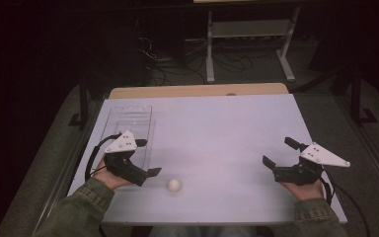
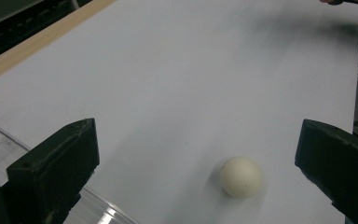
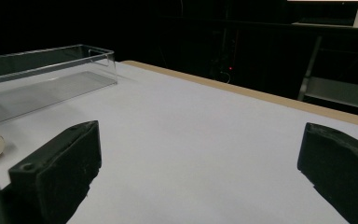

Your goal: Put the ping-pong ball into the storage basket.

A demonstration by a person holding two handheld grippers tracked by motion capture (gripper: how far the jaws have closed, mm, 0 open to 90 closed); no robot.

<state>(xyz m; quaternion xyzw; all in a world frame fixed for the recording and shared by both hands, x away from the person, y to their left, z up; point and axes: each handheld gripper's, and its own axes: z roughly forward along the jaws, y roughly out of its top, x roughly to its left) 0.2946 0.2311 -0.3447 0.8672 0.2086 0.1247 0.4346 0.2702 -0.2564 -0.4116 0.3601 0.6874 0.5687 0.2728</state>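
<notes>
Writing is nowhere legible; faint marks on the clear tray (image 1: 128, 121) are too blurred to read. The tray sits empty on the table (image 1: 217, 128). Just right of the tray's near end lies a white ball (image 1: 174, 184), apart from it. The left gripper (image 1: 148, 157) hovers over that near end, fingers spread wide, holding nothing. The right gripper (image 1: 280, 152), well right of the tray, is equally wide and empty.

The ball (image 1: 174, 184) lies on the table (image 1: 217, 123), right of the tray (image 1: 131, 118).

left gripper (image 1: 148, 157) fingers spread, right gripper (image 1: 278, 151) fingers spread
</notes>
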